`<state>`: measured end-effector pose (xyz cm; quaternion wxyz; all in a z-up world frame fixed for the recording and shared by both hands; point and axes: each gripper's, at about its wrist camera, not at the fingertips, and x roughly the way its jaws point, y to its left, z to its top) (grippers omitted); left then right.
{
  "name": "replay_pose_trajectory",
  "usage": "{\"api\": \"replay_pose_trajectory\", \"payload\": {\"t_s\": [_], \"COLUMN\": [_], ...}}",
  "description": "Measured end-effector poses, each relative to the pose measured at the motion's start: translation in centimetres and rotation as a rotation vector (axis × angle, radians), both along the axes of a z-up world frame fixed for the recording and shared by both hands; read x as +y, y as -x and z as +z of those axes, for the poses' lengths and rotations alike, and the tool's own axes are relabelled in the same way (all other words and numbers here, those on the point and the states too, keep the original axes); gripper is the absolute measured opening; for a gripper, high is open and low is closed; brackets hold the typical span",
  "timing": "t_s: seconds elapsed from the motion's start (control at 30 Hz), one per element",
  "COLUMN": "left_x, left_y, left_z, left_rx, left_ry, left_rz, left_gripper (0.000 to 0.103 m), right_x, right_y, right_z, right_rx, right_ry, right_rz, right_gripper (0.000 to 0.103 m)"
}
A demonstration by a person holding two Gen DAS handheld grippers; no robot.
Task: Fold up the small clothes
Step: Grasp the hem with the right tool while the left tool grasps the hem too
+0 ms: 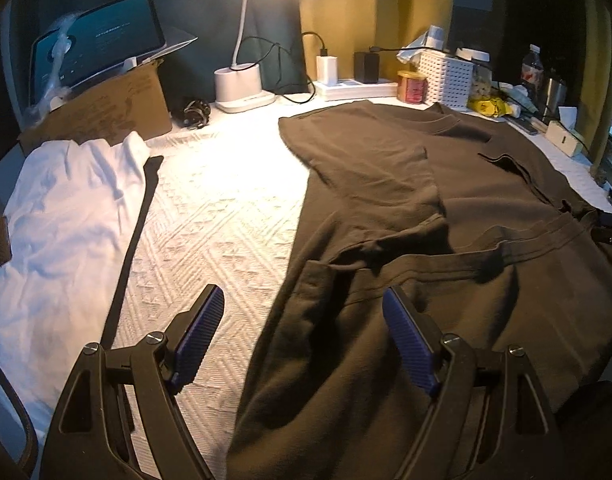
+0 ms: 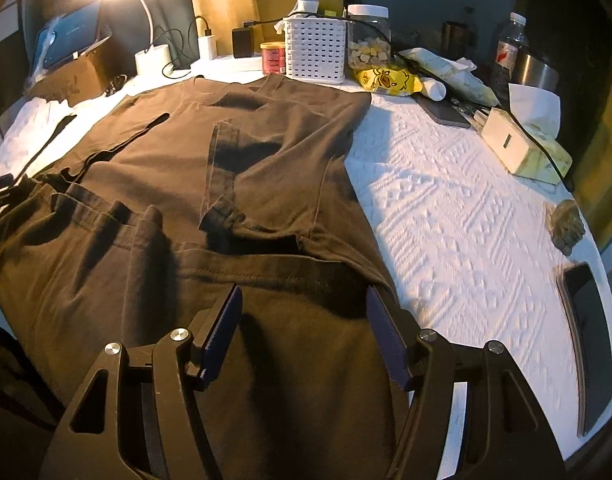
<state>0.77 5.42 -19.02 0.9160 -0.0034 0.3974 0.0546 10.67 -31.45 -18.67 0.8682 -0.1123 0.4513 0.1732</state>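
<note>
A dark brown T-shirt (image 1: 446,208) lies on my white bedspread (image 1: 226,216), woven in raised diamonds and zigzags. The ribbed pads (image 1: 198,336) of my black tongs are blue. Beside them: a plain white garment (image 1: 62,224), a white lattice basket (image 2: 316,50), a red tin (image 2: 273,58), a yellow duck-print packet (image 2: 386,78).

The brown shirt (image 1: 446,208)'s near hem runs out of frame; tablet (image 1: 94,36) text unreadable.
</note>
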Motion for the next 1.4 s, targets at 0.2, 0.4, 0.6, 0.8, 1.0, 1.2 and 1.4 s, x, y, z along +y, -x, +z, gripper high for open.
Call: {"api": "replay_pose_trajectory", "payload": {"t_s": [0.2,0.4,0.6,0.8,1.0,1.2,1.4], "left_x": [0.6,0.7,0.9,-0.1,-1.1,-1.1,-1.2], "left_y": [-0.1,0.4,1.2,0.5,-0.2,0.9,2.0], "left_z": [-0.7,-0.8,-0.8,-0.3,-0.8,1.0,3.1], "left_rx": [0.028,0.042,0.053,0.037,0.055,-0.004,-0.058], "left_ry": [0.010,0.019,0.030,0.011,-0.047,-0.064,-0.065], "left_rz": [-0.004,-0.021,-0.041,-0.105,-0.131,-0.136,-0.142], "left_gripper": [0.072,0.070,0.070,0.040,0.006,0.004,0.004], "right_x": [0.3,1.7,1.6,1.8,0.4,-0.9,-1.5], "right_y": [-0.8,-0.5,1.0,3.2,4.4,4.8,4.7], "right_z": [-0.3,-0.3,1.1,3.4,4.6,5.7,7.4], "right_rx": [-0.013,-0.038,-0.052,-0.089,-0.118,-0.146,-0.201], "right_ry": [0.012,0.040,0.000,-0.045,-0.079,-0.111,-0.135], "right_rz": [-0.006,0.015,0.028,0.039,-0.004,-0.045,-0.057], "right_gripper": [0.053,0.011,0.005,0.005,0.005,0.005,0.005]}}
